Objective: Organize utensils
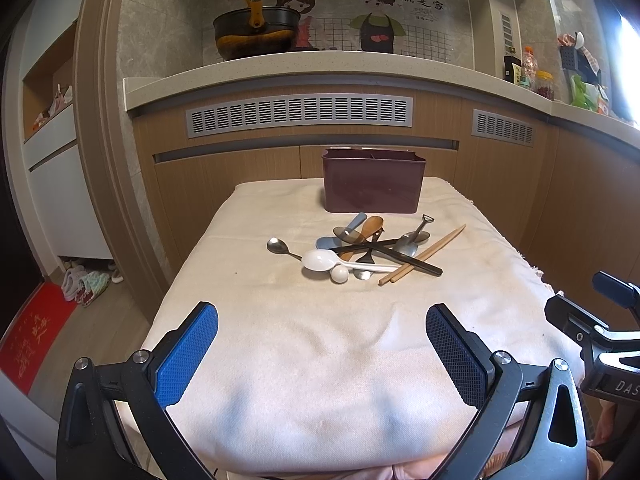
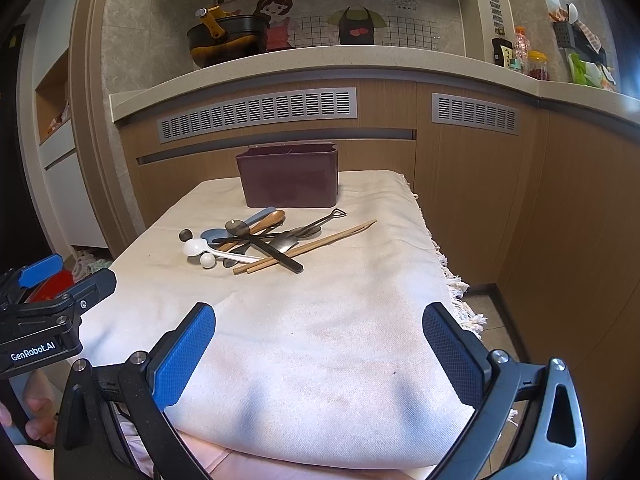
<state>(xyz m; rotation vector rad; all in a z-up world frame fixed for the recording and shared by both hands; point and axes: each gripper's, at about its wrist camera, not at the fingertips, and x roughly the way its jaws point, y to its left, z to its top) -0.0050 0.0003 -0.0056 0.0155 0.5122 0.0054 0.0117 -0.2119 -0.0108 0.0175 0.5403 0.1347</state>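
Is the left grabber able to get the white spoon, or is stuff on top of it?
Probably yes. The left gripper is open, with only bare cloth before the white spoon, which lies at the pile's near edge with its bowl uncovered.

Open cloth [image 1: 320, 340] across the lower half of both views, bare from the near edge of the desk up to the utensil pile [image 1: 360, 250] at centre frame. Behind the pile, blocked by the maroon box [image 1: 372, 184], upright at the far edge with the cabinet front [image 1: 248, 168] close behind. Clear strips of cloth left and right of the pile; at lower right of the left wrist view, the right gripper [image 1: 600, 328] beside the desk edge.
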